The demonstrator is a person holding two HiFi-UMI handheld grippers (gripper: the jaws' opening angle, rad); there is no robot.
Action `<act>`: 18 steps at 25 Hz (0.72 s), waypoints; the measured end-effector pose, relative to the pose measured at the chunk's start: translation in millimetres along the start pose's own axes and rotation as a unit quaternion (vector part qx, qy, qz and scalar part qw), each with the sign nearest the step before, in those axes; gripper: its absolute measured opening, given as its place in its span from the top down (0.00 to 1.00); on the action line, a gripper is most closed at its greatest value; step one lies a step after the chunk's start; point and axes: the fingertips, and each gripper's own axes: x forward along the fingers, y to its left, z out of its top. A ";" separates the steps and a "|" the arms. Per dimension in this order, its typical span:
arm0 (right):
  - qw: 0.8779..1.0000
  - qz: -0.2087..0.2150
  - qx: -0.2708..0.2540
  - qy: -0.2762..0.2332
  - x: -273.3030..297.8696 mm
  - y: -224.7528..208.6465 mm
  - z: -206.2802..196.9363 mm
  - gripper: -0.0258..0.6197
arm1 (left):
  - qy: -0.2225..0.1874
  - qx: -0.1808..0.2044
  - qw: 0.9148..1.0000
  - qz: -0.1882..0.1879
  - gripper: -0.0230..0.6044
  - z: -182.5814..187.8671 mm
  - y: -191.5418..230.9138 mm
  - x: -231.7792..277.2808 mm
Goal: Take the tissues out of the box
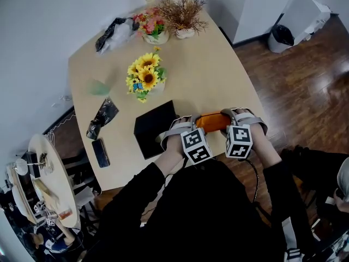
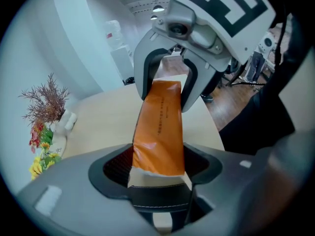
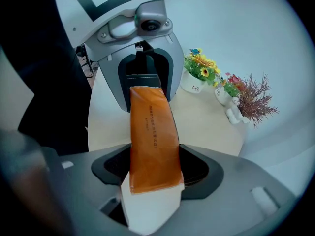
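An orange tissue pack (image 1: 212, 121) hangs level above the table's near edge, held at both ends. My left gripper (image 1: 188, 127) is shut on its left end and my right gripper (image 1: 235, 119) on its right end. In the left gripper view the pack (image 2: 160, 132) runs from my left gripper (image 2: 157, 173) to the right gripper (image 2: 167, 82) opposite, with white tissue showing at the near end. The right gripper view mirrors this: the pack (image 3: 151, 141) leaves my right gripper (image 3: 152, 183) toward the left gripper (image 3: 145, 77). A black box (image 1: 154, 129) sits on the table just left of the grippers.
On the beige table (image 1: 207, 75) stand a sunflower pot (image 1: 145, 76), a pink flower pot (image 1: 154, 29) and a dried plant (image 1: 184, 15). A phone (image 1: 101, 153) and a dark wrapper (image 1: 102, 118) lie left. A bin (image 1: 282, 37) stands on the wood floor at the right.
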 end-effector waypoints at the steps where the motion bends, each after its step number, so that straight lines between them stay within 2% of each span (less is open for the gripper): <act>1: 1.000 0.002 -0.001 0.001 0.8 0.7 -0.2 0.50 | 0.002 -0.001 1.000 -0.002 0.50 -0.6 -0.7 0.8; 11: 1.000 0.011 0.008 0.000 13.4 7.0 -3.7 0.49 | 0.012 0.000 1.000 -0.008 0.49 -6.2 -4.7 12.3; 14: 1.000 0.015 0.006 0.004 15.1 8.0 -5.0 0.48 | 0.010 -0.001 1.000 -0.010 0.45 -8.1 -6.4 13.0; 16: 1.000 0.017 -0.001 0.010 16.6 9.2 -6.5 0.47 | 0.003 -0.013 1.000 -0.011 0.41 -9.5 -6.3 5.8; 18: 1.000 0.017 -0.011 0.015 18.9 11.2 -9.6 0.44 | -0.020 -0.049 0.999 -0.002 0.41 -9.1 -1.4 -10.5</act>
